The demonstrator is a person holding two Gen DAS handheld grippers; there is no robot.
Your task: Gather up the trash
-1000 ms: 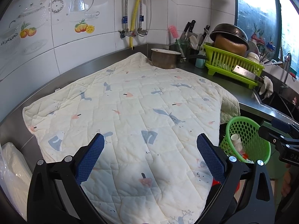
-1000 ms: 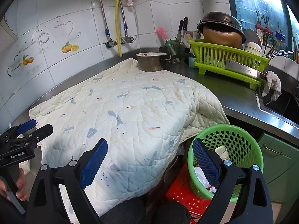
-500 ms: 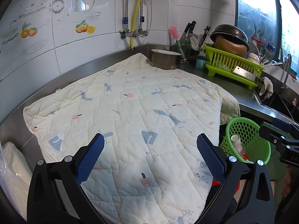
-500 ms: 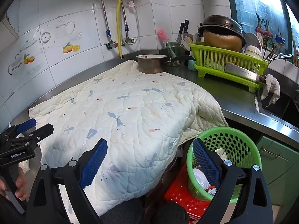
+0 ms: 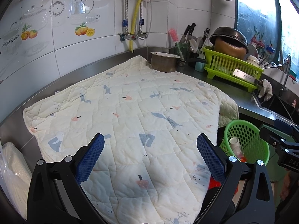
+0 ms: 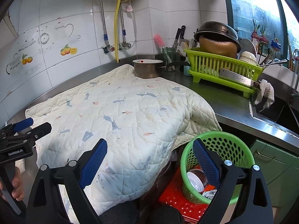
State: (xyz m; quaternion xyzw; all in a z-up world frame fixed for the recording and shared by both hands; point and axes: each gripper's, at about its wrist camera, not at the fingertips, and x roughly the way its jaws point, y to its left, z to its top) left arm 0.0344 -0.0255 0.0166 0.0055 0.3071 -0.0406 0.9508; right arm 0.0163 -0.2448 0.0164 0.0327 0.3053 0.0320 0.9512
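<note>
1. Both tools hang empty: the left hand-held gripper (image 5: 149,153) and the right hand-held gripper (image 6: 149,160) each have their blue pads spread wide, nothing between them.
2. The quilted mat (image 5: 130,115) lies over the steel worktop (image 6: 233,100), probably to pad and protect it; no loose trash shows on it.
3. The trash sits in the green basket (image 6: 224,145), lower right of the frame, below the worktop edge on a red stool (image 6: 173,194), handy for dropping items in.
4. Readable writing: "GenRobot.AI" on the left tool's body, lower left of the right wrist view.
</note>
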